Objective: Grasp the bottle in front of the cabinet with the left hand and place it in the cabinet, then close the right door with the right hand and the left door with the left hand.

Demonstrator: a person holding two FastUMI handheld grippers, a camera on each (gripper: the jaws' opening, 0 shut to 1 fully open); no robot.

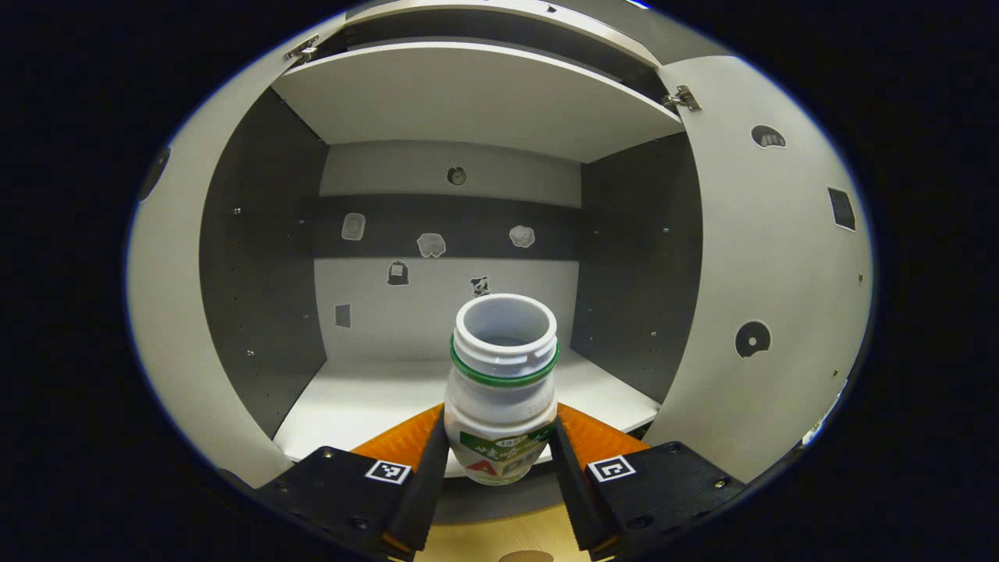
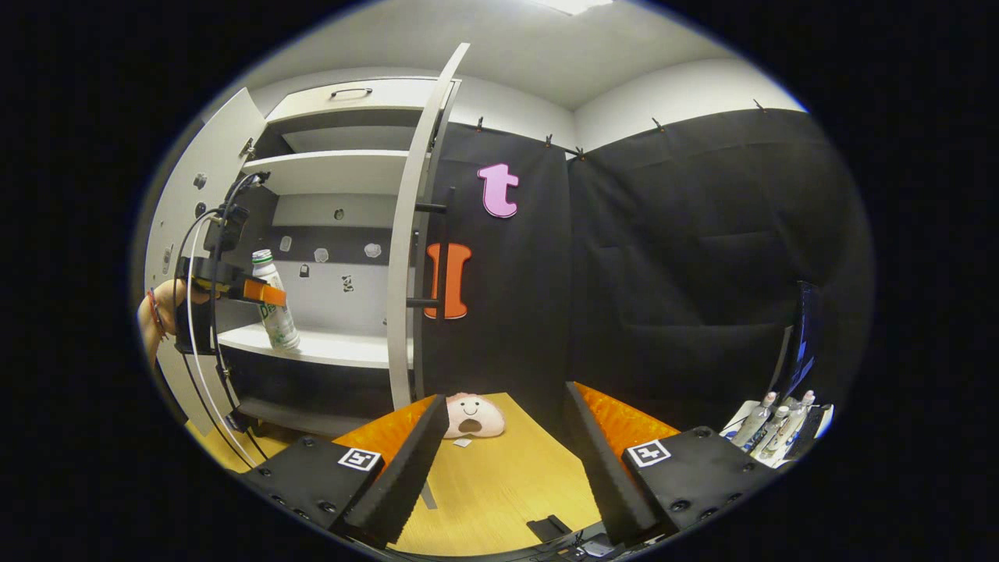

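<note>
The left gripper (image 1: 499, 468) has both black fingers pressed on the lower body of the bottle (image 1: 502, 390), holding it upright at the front edge of the cabinet's lower shelf (image 1: 359, 406). In the right gripper view the bottle's base sits at or just above that shelf's front left corner; contact cannot be told. The bottle is white plastic, uncapped, with a green ring under its wide mouth and a printed label. Behind it the shelf runs bare to the back wall, with room on both sides.

The right gripper (image 2: 507, 460) hangs low over the wooden table (image 2: 499, 484), its fingers spread wide with nothing between them. It is level, facing the black cloth wall. A hand (image 2: 160, 312) grips the left gripper from the cabinet's left side.

The left door (image 1: 168, 312) and right door (image 1: 769, 273) both stand wide open, flat grey panels with metal hinges. A soft pink toy (image 2: 472, 416) lies on the table beside the right door's lower edge.
</note>
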